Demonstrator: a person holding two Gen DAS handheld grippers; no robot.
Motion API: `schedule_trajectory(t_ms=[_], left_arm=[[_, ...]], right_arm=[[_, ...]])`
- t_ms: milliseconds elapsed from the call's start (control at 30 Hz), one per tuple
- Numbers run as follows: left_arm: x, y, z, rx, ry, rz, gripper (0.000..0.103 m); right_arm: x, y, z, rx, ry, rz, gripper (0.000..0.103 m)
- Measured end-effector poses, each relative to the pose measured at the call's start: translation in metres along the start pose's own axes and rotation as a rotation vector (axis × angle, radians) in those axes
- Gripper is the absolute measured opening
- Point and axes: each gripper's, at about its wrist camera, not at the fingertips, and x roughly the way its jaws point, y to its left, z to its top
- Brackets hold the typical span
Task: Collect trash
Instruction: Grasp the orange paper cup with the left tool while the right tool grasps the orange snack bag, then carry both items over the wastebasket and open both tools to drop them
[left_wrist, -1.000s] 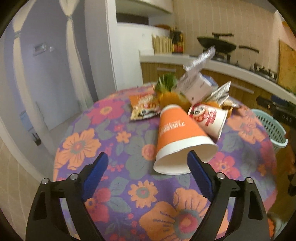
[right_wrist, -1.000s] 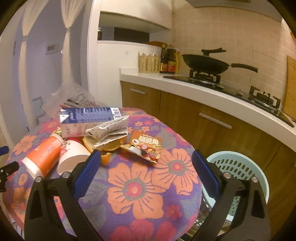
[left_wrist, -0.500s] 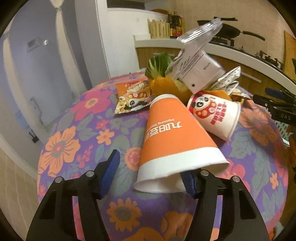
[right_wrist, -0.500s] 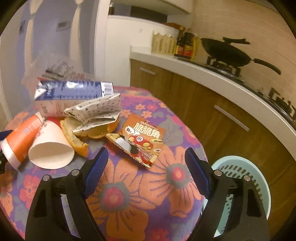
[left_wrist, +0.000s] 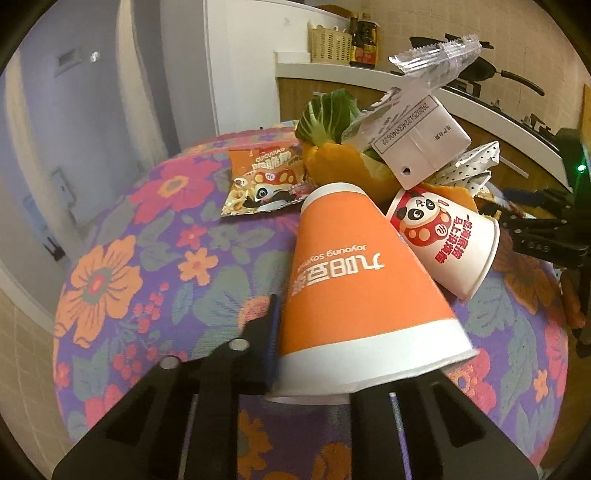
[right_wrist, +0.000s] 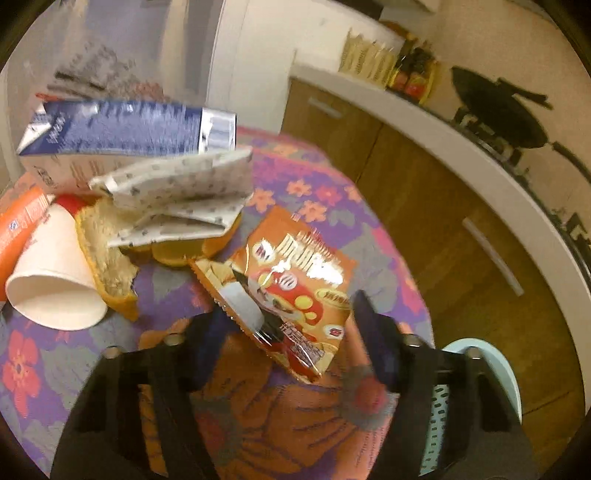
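The left gripper (left_wrist: 314, 354) is seen with its jaws closing on the wall of the orange cup (left_wrist: 354, 291), which lies on its side on the flowered table (left_wrist: 122, 280). One finger is pressed against the cup's outer side near the rim; the other is hidden inside the cup's mouth, so only its base is seen below the rim. The cup's rim is partly cut off by the fingers.

A panda cup (left_wrist: 447, 240) lies just beside the orange cup, touching it. Behind them a carton (left_wrist: 417, 144), peel (left_wrist: 332, 162), a green leaf (left_wrist: 325, 118) and a clear wrapper (left_wrist: 436, 59) are heaped together; how they rest on each other cannot be made out.

In the right wrist view, which is blurred, the right gripper (right_wrist: 284, 336) is seen with its jaws closing around a snack bag (right_wrist: 295, 288) lying on the table. The bag's lower corner sits between the fingers, but the pads are not yet pressed on it. A basket (right_wrist: 506, 373) is seen beyond the table edge, mostly hidden by the right finger. A second snack bag (left_wrist: 262, 181) is seen in the left view.
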Motion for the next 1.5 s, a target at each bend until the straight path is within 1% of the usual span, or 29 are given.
schedule_trajectory(t_ms=[33,67,133,200,367,567,667,767,900,1000,1167,1267,1467,1500], left_arm=[[-0.001,0.000,0.000,-0.005,-0.003,-0.007,0.007],[-0.001,0.001,0.000,-0.010,-0.009,-0.013,0.006],[-0.004,0.000,-0.002,-0.012,-0.018,-0.009,0.005],[-0.007,-0.001,-0.003,-0.013,-0.023,0.001,0.005],[-0.026,-0.001,-0.011,-0.014,-0.063,0.000,0.004],[-0.056,-0.006,-0.016,-0.007,-0.118,-0.008,0.004],[-0.071,-0.013,-0.014,0.008,-0.149,-0.014,0.004],[-0.086,-0.022,-0.010,0.020,-0.178,-0.035,0.004],[-0.097,-0.036,0.000,0.050,-0.209,-0.054,0.004],[-0.103,-0.059,0.010,0.080,-0.228,-0.096,0.004],[-0.101,-0.113,0.034,0.167,-0.244,-0.155,0.004],[-0.095,-0.159,0.051,0.218,-0.240,-0.224,0.004],[-0.073,-0.245,0.070,0.326,-0.206,-0.313,0.004],[-0.068,-0.257,0.072,0.341,-0.201,-0.319,0.004]], right_arm=[[0.001,-0.001,0.000,0.001,0.007,0.016,0.034],[0.000,-0.001,-0.001,0.001,-0.001,0.033,0.026],[-0.002,-0.001,-0.005,0.004,-0.003,0.047,0.019],[-0.006,-0.001,-0.008,0.011,-0.013,0.059,0.016],[-0.032,-0.001,-0.023,0.036,-0.049,0.096,0.012],[-0.061,-0.009,-0.039,0.078,-0.089,0.104,0.009],[-0.078,-0.016,-0.045,0.101,-0.120,0.106,0.008],[-0.089,-0.024,-0.049,0.112,-0.144,0.103,0.007],[-0.108,-0.037,-0.053,0.131,-0.183,0.092,0.007],[-0.122,-0.052,-0.059,0.152,-0.208,0.066,0.007],[-0.137,-0.086,-0.076,0.202,-0.225,0.011,0.007],[-0.138,-0.116,-0.092,0.254,-0.214,-0.023,0.007],[-0.130,-0.161,-0.126,0.345,-0.184,-0.068,0.007],[-0.128,-0.167,-0.130,0.359,-0.175,-0.070,0.007]])
